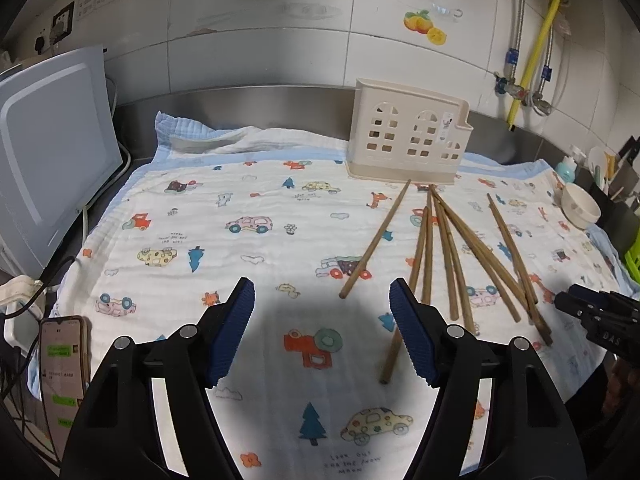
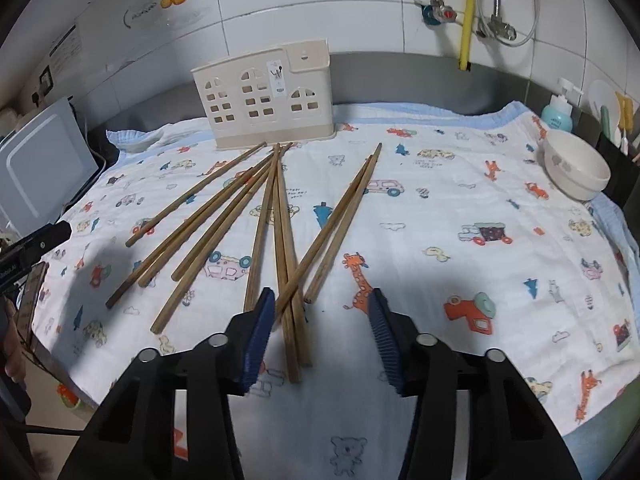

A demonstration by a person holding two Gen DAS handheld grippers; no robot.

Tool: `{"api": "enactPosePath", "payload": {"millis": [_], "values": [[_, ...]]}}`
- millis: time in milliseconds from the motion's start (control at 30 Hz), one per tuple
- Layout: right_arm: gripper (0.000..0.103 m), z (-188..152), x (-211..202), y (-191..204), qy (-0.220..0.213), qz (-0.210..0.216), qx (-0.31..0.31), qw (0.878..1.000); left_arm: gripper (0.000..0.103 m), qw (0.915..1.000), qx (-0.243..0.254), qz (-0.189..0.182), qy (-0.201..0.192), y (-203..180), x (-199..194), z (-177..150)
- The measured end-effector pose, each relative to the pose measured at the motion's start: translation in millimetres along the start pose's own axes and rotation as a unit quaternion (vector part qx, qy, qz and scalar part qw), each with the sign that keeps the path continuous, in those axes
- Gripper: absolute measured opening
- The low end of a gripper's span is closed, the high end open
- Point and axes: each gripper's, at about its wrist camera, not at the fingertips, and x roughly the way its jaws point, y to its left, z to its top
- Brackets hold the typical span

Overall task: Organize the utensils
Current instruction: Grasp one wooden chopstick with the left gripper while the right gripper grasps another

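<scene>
Far left on the bench, a white microwave (image 1: 52, 152) stands beside the patterned cloth (image 1: 248, 248), with a phone (image 1: 64, 364) lying lit-up near the cloth's front corner.

The left gripper (image 1: 322, 332) hovers over bare cloth, above a printed red camera. Its blue-padded fingers (image 1: 234, 332) stand well apart and hold nothing. One wooden chopstick (image 1: 390, 356) lies just beside its right-hand pad, partly hidden behind it; I cannot tell whether they touch.

Further right the rest of the chopsticks (image 2: 224, 232) lie scattered in a loose fan on the cloth, thin ends pointing toward the back wall. One lone chopstick (image 1: 376, 240) lies apart on the left of the fan. A crossed pair (image 2: 340, 220) lies on the right of it.

Behind them, against the steel splashback, stands the cream utensil holder (image 2: 260, 100), upright, with window-shaped cut-outs, on the cloth's back edge; several chopstick tips reach almost to its base.

The right gripper (image 2: 322, 320) is low over the near ends of the fan. Its fingers (image 2: 260, 332) are partly open, with the thick ends of two or three chopsticks lying between them; the pads do not press on them.

At the far right a cream bowl (image 2: 576, 172) sits on the cloth's edge, a blue pump bottle (image 2: 558, 112) behind it.
</scene>
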Motion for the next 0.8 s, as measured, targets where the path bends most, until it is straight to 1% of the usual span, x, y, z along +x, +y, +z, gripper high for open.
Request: {"api": "enactPosePath", "payload": {"millis": [33, 100, 133, 200, 433, 567, 667, 800], "values": [[0.039, 1, 4, 1, 0.003, 0.001, 0.002, 1.0, 0.07, 1.0, -0.002, -0.003, 0.0, 1, 2, 0], [0.032, 2, 9, 2, 0.007, 0.001, 0.003, 1.0, 0.07, 1.0, -0.003, -0.003, 0.002, 2, 5, 1], [0.031, 2, 13, 3, 0.011, 0.001, 0.005, 1.0, 0.07, 1.0, -0.002, -0.002, 0.002, 2, 7, 2], [0.025, 3, 18, 2, 0.015, -0.001, 0.01, 1.0, 0.07, 1.0, -0.001, -0.003, 0.004, 3, 10, 2], [0.022, 6, 26, 0, 0.018, 0.003, 0.021, 1.0, 0.069, 0.9998, -0.005, -0.021, 0.005, 7, 19, 6], [0.012, 8, 34, -2, 0.025, 0.002, 0.031, 0.999, 0.069, 0.9997, 0.005, -0.023, 0.011, 2, 26, 8], [0.011, 8, 37, -2, 0.028, 0.002, 0.034, 0.999, 0.063, 0.9994, 0.012, -0.026, 0.017, -1, 31, 9], [0.01, 8, 41, -1, 0.031, -0.003, 0.029, 0.999, 0.051, 0.9989, 0.018, -0.035, 0.027, -2, 40, 10]]}}
